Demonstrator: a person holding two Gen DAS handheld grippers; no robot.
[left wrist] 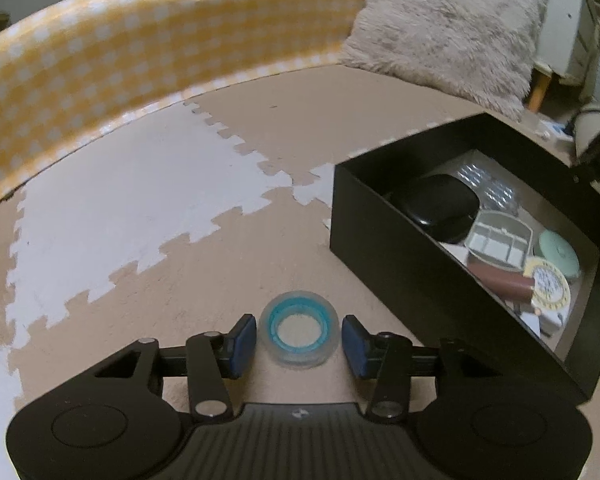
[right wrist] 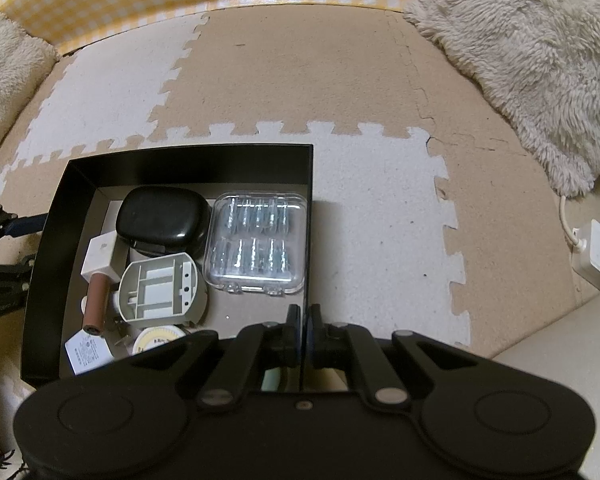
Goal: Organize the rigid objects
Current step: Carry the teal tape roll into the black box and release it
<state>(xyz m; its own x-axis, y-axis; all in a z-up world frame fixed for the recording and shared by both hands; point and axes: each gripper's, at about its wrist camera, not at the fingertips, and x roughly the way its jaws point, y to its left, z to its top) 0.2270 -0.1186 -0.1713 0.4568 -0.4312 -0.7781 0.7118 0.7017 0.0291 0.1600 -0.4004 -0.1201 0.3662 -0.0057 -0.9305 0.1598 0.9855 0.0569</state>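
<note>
We hold the left gripper (left wrist: 299, 338) low over the foam mat (left wrist: 148, 208), its blue pads (left wrist: 244, 340) spread to either side of a small tape roll (left wrist: 299, 334). The roll lies flat on the tan mat, clear with a teal inner ring, and a sliver of mat shows between it and each pad, so the jaws stand open around it without pressing.

To the right of the roll, and a little farther off, sits the black box (left wrist: 384, 248). In our right wrist view the right gripper (right wrist: 303, 334) hangs over the box's near right corner, at its right wall (right wrist: 309, 200), with its jaws closed together. Whether they pinch the top edge of that wall we cannot tell.

Inside the box, a black case (right wrist: 162, 216) lies at the far left, and a clear plastic case (right wrist: 256, 244) lies just right of it against the right wall. Nearer to us is a grey divided tray (right wrist: 160, 286). Left of the tray lie a white cube (right wrist: 100, 258) and a brown cylinder (right wrist: 96, 304). At the near left is a white tag (right wrist: 86, 354), and a round yellow-rimmed label (right wrist: 160, 338) is partly hidden by our gripper.

A yellow checked cloth (left wrist: 140, 40) runs along the far edge of the mat, and a fluffy blanket (right wrist: 532, 60) lies at the far right. A white power strip (right wrist: 598, 256) sits at the right edge.
</note>
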